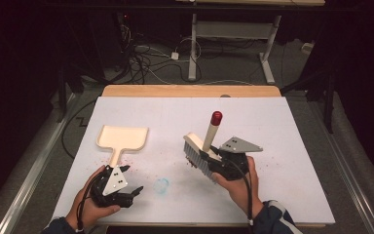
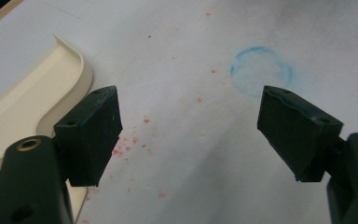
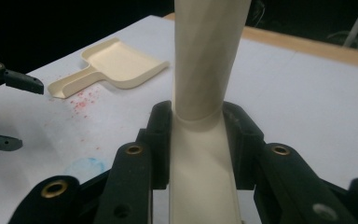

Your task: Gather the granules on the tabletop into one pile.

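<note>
1. Brush [image 1: 200, 155]: cream, red-tipped handle, held above the white sheet [image 1: 282, 146], tilted, bristles hanging low on the side toward the dustpan.
2. Right gripper [image 3: 200, 140]: jaws clamped tight on the brush handle, nearest the person's edge.
3. Dustpan [image 1: 122, 139]: lying flat, well apart from the brush, handle pointing toward the person.
4. Left gripper [image 1: 135, 192]: jaws spread wide, holding nothing, just beside the dustpan handle.
5. Red crumbs [image 2: 126, 144]: scattered by the dustpan handle.
6. Blue ring stain [image 1: 161, 185]: between dustpan and brush, near the left gripper.
</note>
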